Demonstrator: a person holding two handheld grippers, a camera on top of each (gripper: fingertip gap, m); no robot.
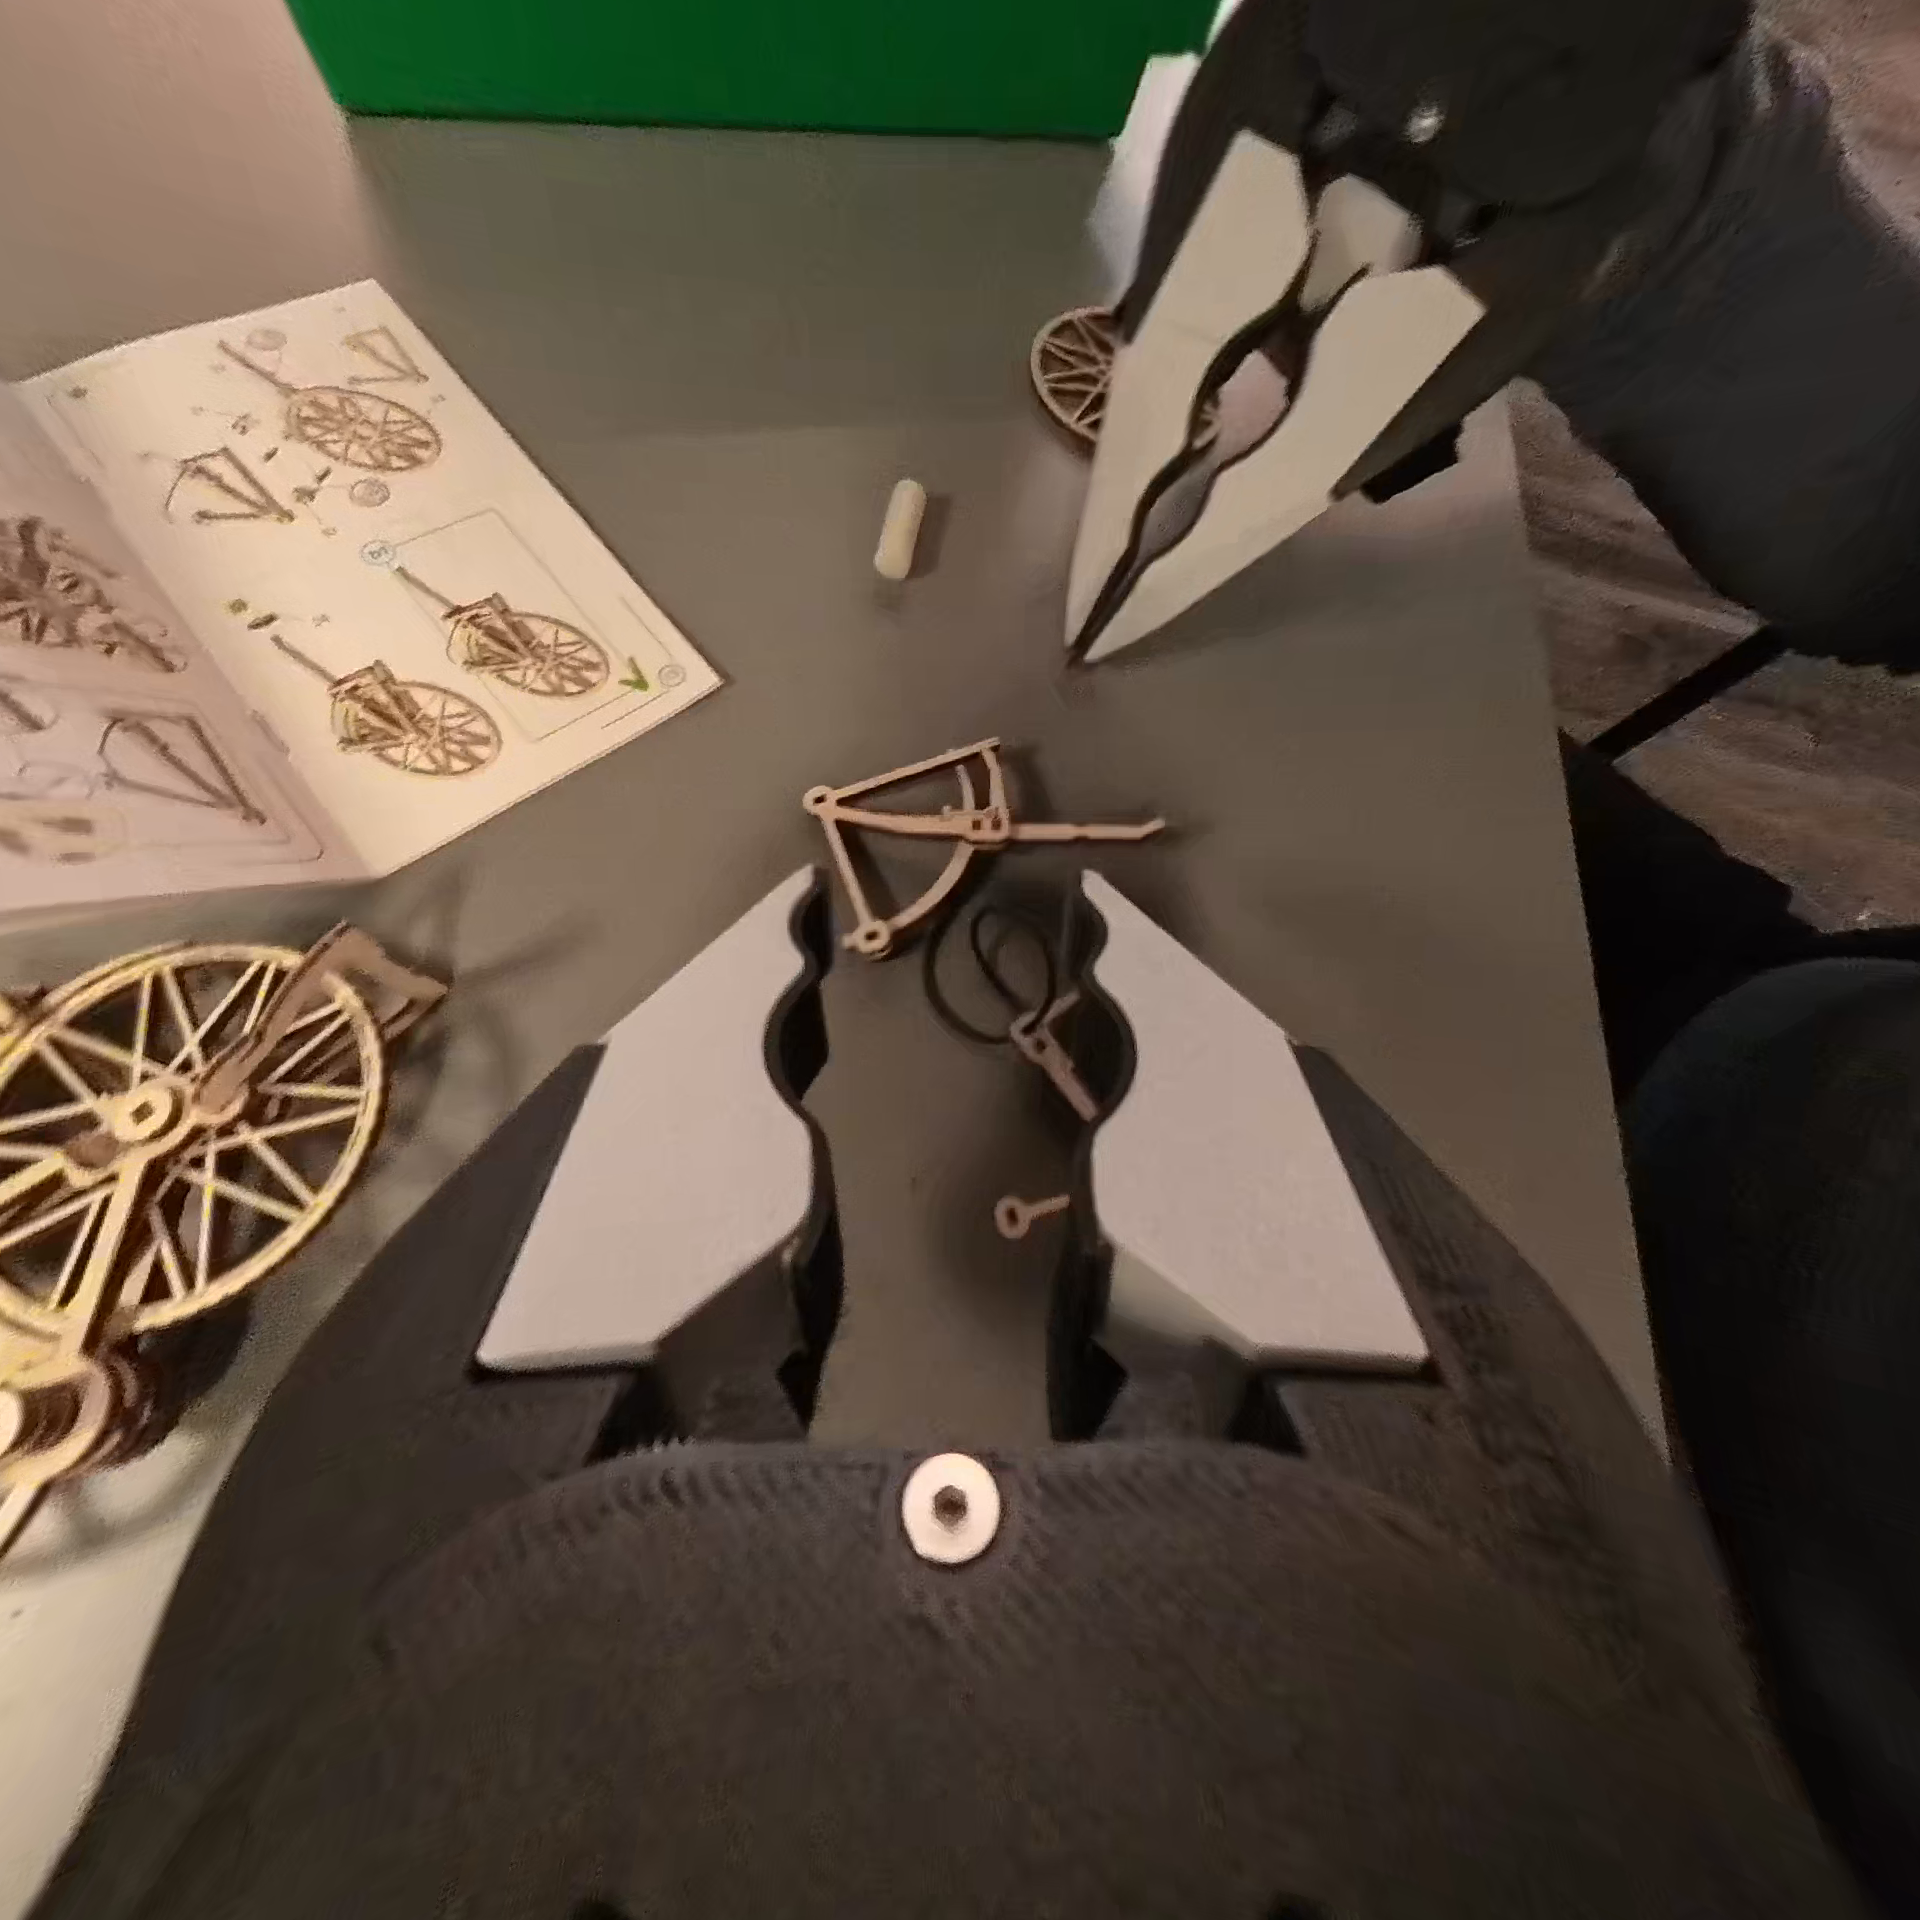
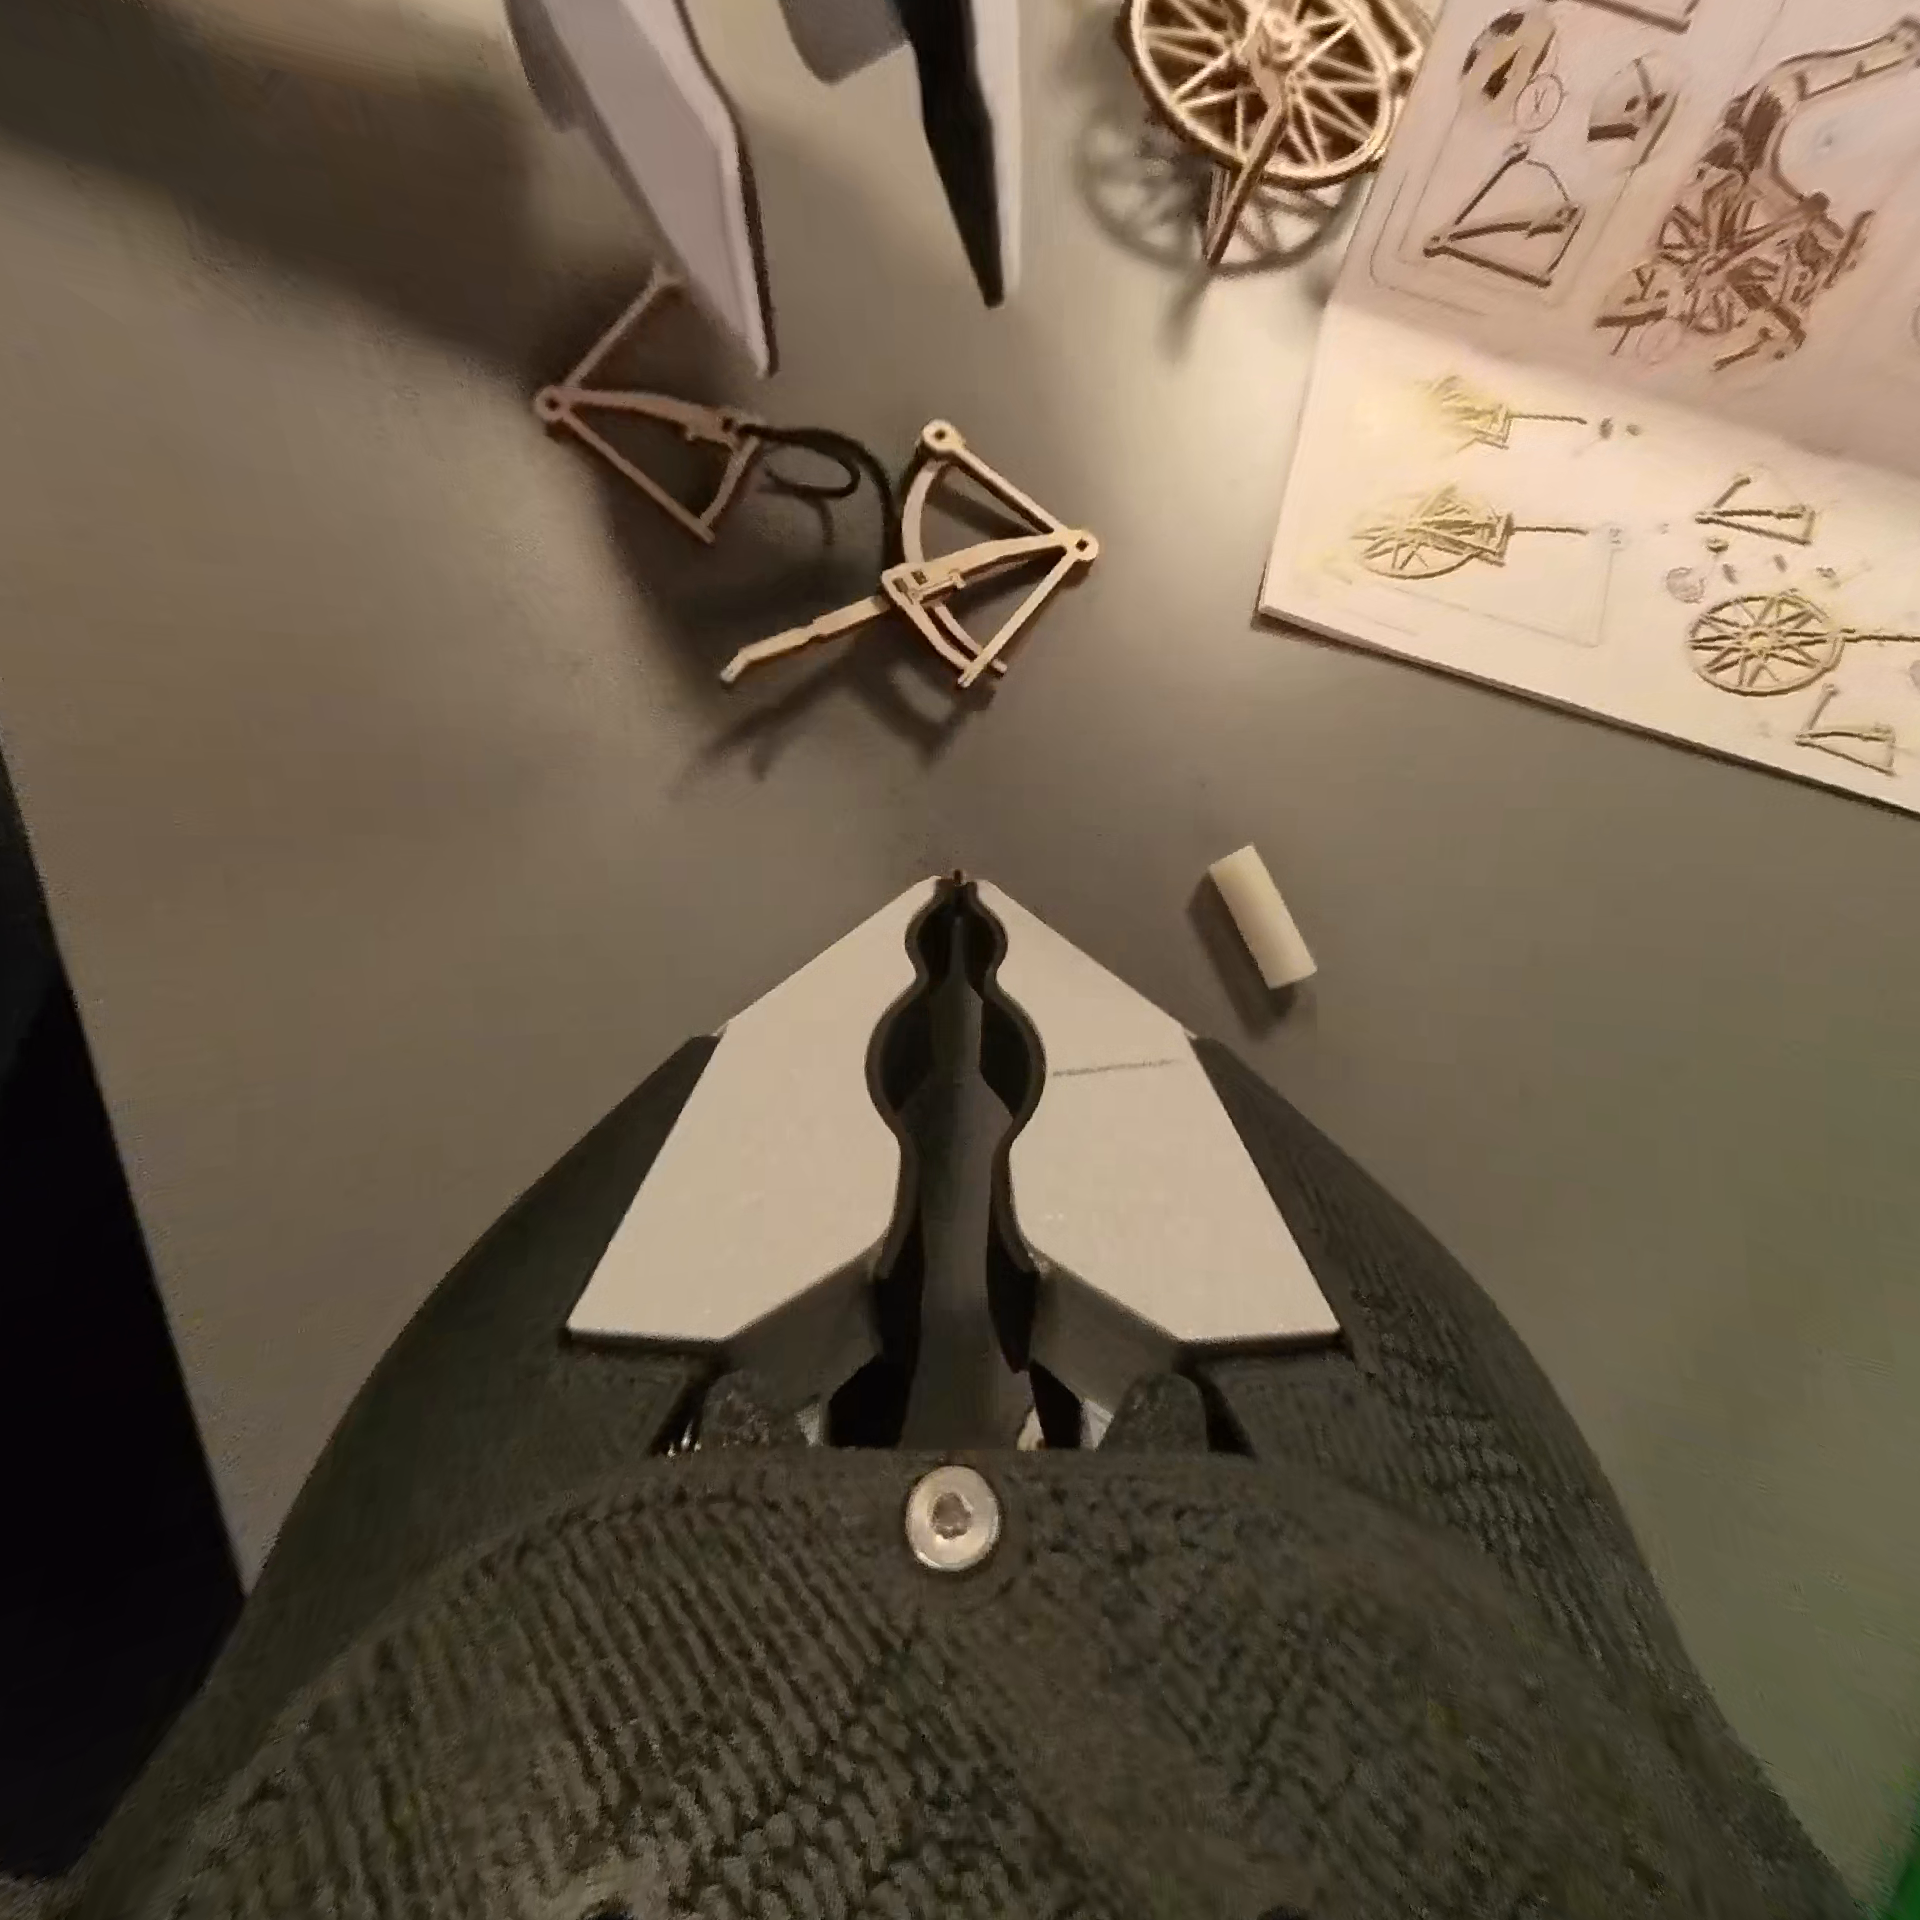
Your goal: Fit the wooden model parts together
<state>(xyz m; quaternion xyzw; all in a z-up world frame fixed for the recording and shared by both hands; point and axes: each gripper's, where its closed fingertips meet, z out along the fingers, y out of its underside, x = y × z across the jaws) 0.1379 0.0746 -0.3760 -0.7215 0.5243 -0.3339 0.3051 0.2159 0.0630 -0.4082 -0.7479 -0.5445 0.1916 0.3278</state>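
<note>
A fan-shaped wooden frame with a long lever [image 1: 914, 831] lies on the grey table just past my left gripper's fingertips; it also shows in the right wrist view [image 2: 966, 561]. A second triangular wooden frame [image 2: 644, 436] lies beside it, partly hidden by a finger in the left wrist view [image 1: 1055, 1049]. A black elastic loop [image 1: 987, 966] lies between them. A small wooden pin [image 1: 1029, 1210] lies between the open jaws. My left gripper [image 1: 948, 883] is open and empty above these parts. My right gripper [image 2: 956, 883] is shut, its tip close to the table and short of the fan-shaped frame.
A large spoked wooden wheel assembly [image 1: 156, 1132] stands at the left. An open instruction booklet [image 1: 312, 582] lies beyond it. A white cylinder [image 1: 904, 525] lies mid-table, right of my right gripper [image 2: 1262, 930]. A small wheel [image 1: 1075, 374] sits behind the right gripper. The table edge [image 1: 1558, 831] runs along the right. Tip to tip, the grippers are about 10 cm apart.
</note>
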